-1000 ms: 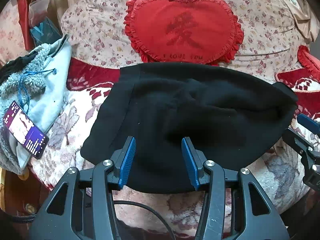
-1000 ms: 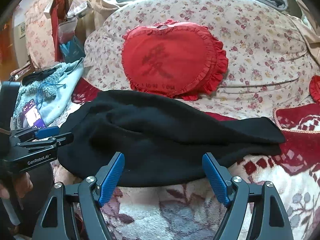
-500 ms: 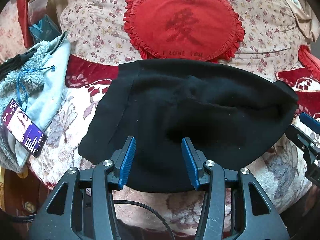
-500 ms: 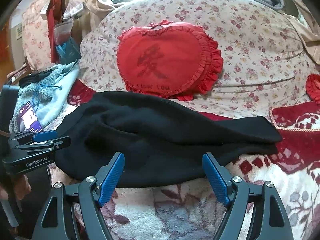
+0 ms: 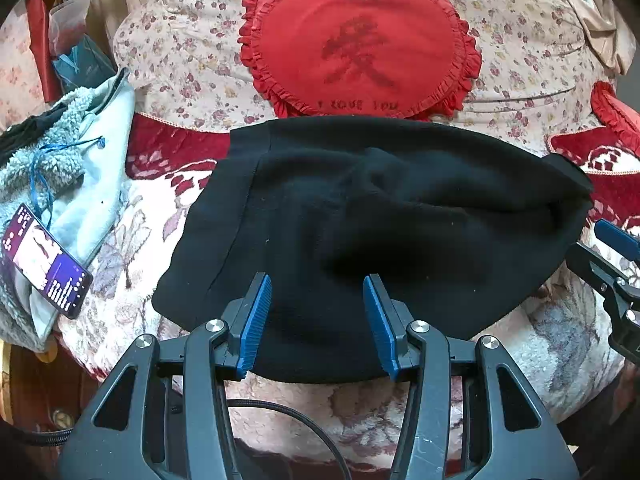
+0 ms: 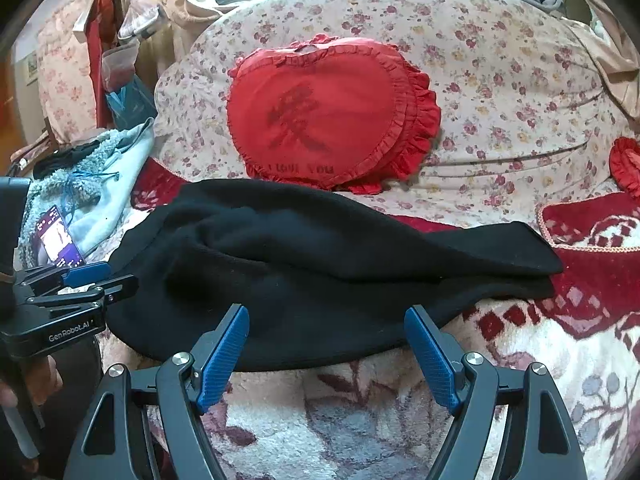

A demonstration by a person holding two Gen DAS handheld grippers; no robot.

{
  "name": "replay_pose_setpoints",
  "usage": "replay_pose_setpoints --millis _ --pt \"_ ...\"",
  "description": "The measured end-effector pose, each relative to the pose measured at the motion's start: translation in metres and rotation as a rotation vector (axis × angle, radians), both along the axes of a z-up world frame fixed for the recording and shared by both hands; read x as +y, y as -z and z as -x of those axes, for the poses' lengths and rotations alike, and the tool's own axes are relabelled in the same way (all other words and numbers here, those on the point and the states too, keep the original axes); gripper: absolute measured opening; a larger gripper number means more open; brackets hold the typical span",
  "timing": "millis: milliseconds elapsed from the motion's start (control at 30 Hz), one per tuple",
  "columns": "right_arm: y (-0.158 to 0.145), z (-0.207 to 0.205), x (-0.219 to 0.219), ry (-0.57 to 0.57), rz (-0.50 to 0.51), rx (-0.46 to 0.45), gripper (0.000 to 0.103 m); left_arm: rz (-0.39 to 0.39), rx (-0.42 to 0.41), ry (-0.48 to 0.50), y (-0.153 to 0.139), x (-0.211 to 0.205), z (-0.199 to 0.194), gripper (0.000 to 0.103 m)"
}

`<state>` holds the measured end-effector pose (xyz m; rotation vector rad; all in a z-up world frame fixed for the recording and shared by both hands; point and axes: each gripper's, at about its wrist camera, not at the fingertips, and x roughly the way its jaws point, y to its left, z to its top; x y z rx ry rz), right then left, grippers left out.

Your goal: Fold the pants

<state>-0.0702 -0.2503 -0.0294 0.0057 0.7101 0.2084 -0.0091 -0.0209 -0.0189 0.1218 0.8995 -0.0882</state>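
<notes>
The black pants [image 5: 380, 224] lie folded in a wide heap across the flowered blanket [image 5: 360, 408]; they also show in the right wrist view [image 6: 320, 272]. My left gripper [image 5: 318, 286] is open and empty, its blue pads over the near hem of the pants. My right gripper [image 6: 326, 318] is open wide and empty, just in front of the pants' near edge. The right gripper also shows at the right edge of the left wrist view [image 5: 616, 264], and the left gripper at the left of the right wrist view [image 6: 80, 284].
A red heart-shaped cushion [image 5: 356, 48] leans on the floral backrest behind the pants. A pale blue fleece garment [image 5: 68, 160] with a lit phone [image 5: 44, 260] on it lies at the left. Another red cushion [image 6: 600, 248] sits at the right.
Both views have shifted slightly; the grippers have edged a little closer to the pants. Both grippers stay open and the pants have not moved.
</notes>
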Motion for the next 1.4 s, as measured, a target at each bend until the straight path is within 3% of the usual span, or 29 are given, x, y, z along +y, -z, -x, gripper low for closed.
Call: replay_pose_setpoints --millis 1400 --pt "0.011 -0.003 0.005 -0.012 -0.011 0.045 0.079 0.040 0.045 -0.038 0.006 0.013 -0.001 0.047"
